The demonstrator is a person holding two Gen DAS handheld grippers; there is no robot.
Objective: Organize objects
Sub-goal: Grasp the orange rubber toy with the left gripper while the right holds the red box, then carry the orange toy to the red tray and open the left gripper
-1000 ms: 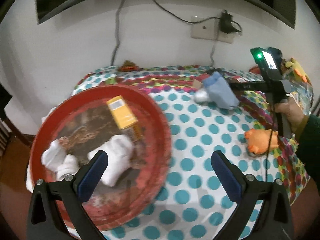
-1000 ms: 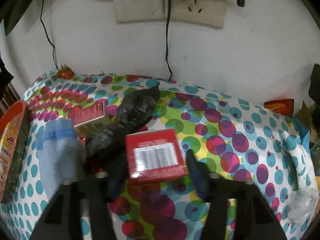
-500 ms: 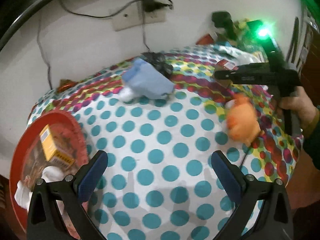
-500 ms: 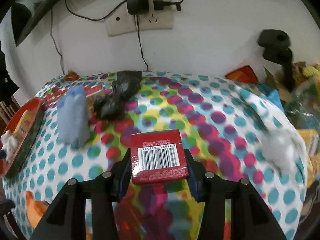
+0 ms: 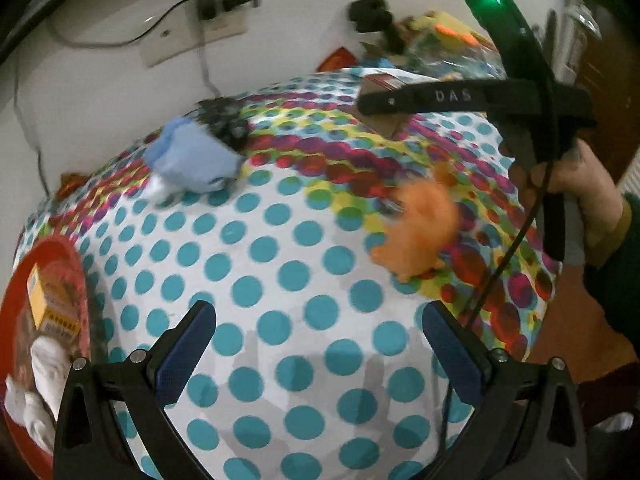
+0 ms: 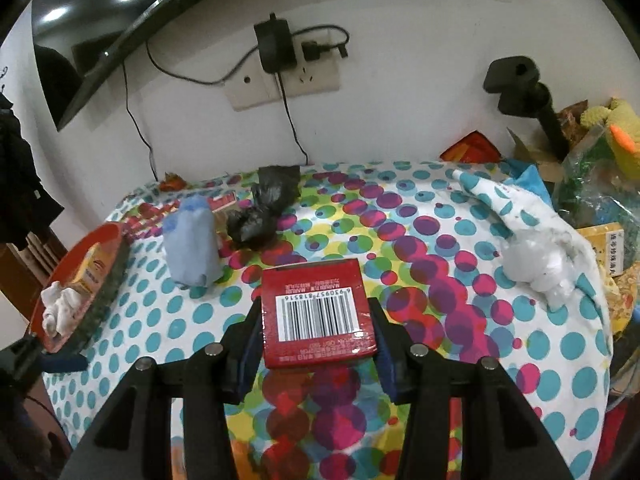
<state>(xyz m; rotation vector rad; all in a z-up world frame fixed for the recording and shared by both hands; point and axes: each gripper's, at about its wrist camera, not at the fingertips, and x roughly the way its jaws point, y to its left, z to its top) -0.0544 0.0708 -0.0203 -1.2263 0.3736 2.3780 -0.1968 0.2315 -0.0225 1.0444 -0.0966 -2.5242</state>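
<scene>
The red box [image 6: 318, 314], barcode up, sits clamped between the jaws of the right gripper [image 6: 316, 340] above the dotted tablecloth [image 6: 460, 320], while the left gripper [image 5: 320, 344] hangs wide open over the cloth near the red tray [image 5: 76, 280] and orange toy [image 5: 420, 228]

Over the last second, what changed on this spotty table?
The right gripper closed on the red box and lifted it off the table. The left gripper, jaws open and empty, swung right, away from the red tray. The blue pouch stayed put.
</scene>
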